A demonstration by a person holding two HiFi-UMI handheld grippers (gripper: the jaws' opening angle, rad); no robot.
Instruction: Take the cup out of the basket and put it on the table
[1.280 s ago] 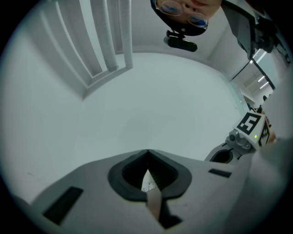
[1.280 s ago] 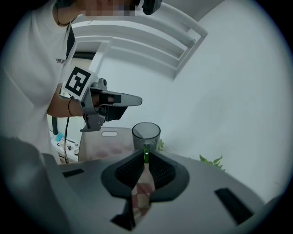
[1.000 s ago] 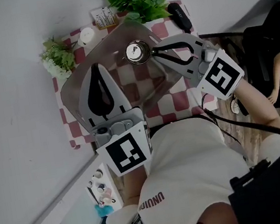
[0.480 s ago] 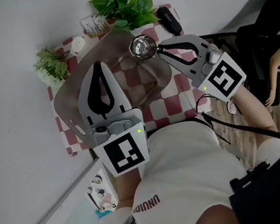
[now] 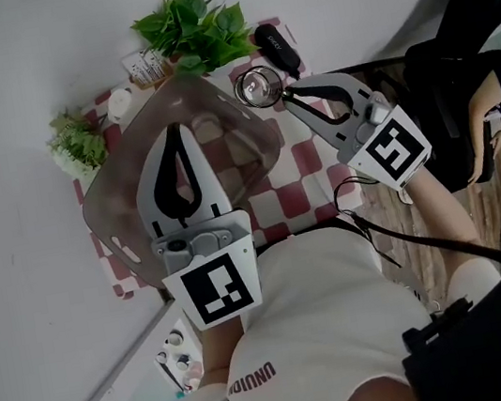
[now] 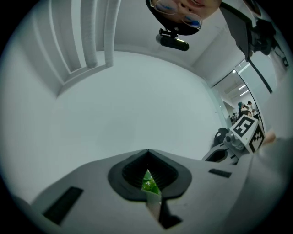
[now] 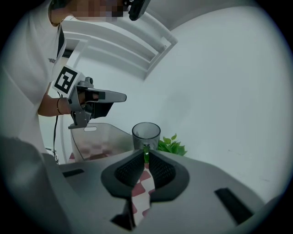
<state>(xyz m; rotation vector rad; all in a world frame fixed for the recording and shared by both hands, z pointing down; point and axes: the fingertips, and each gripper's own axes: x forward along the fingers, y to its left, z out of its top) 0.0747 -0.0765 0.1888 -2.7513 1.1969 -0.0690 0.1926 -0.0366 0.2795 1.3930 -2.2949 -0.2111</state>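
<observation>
Firmly, the right tongs (image 7: 146, 153) pinch the wall of the clear round glass cup (image 7: 146, 132), holding it just outside the rim of the translucent grey plastic basket (image 7: 110, 137), at its 2 o'clock, over the red-and-white checked tablecloth (image 5: 306, 162). The left tongs (image 6: 148, 160) are clenched on nothing above the basket, and a green leafy plant (image 5: 192, 23) stands at the basket's 12 o'clock.

The cup (image 5: 257, 86) is clear glass with a smoky grey tint. The basket (image 5: 119, 207) is translucent grey-brown plastic. The tablecloth (image 5: 306, 162) carries a check of dark red and white squares. The left gripper (image 5: 174, 129) and right gripper (image 5: 286, 94) have light grey bodies with black jaw pads. Each marker cube (image 5: 211, 292) shows black squares on white. The leafy plant (image 5: 193, 25) is bright green. The smaller plant (image 5: 75, 148) is green with white blossoms. The person's shirt (image 5: 335, 304) is off-white with dark red lettering. The wall (image 7: 219, 91) is plain white.
</observation>
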